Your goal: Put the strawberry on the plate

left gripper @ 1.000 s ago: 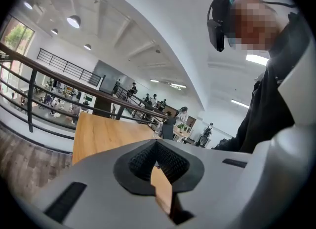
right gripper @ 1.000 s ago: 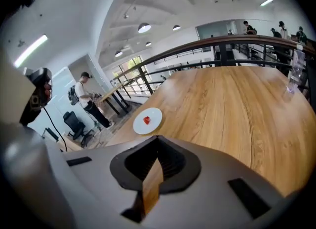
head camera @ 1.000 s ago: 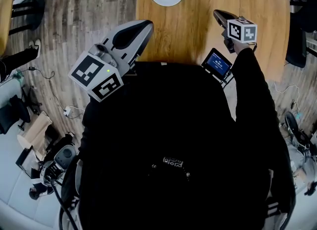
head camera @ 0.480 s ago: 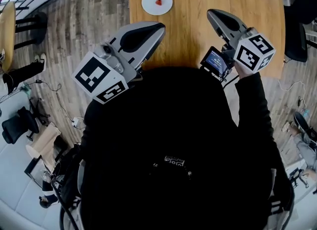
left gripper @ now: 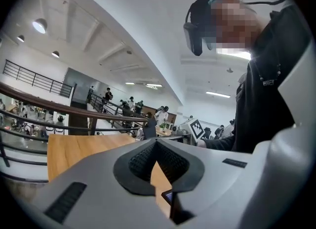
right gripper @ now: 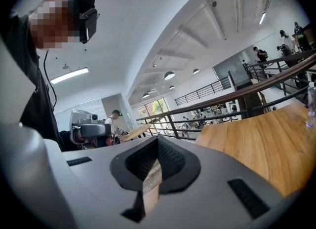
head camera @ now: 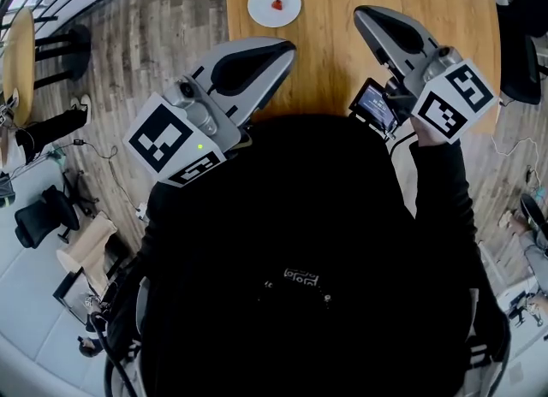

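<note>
- The worktop [head camera: 342, 36] runs out past the far edge of my head view, and the person's dark torso [head camera: 300, 258] covers its near edge.
- The strawberry [head camera: 276, 4] on the plate [head camera: 261, 10] is only a small red spot to me; I can't tell how it lies.
- The screen [head camera: 375, 106] by the right marker cube is partly tucked behind the torso, its readout too small to read.
- The bottle [right gripper: 309, 107] sits against my right gripper view's dark rim, too small for detail.
- The people [left gripper: 131, 105] along the far railing are too small to make out.
- The clutter [head camera: 77, 254] on the floor [head camera: 163, 36], near left, is too warped to name.
</note>
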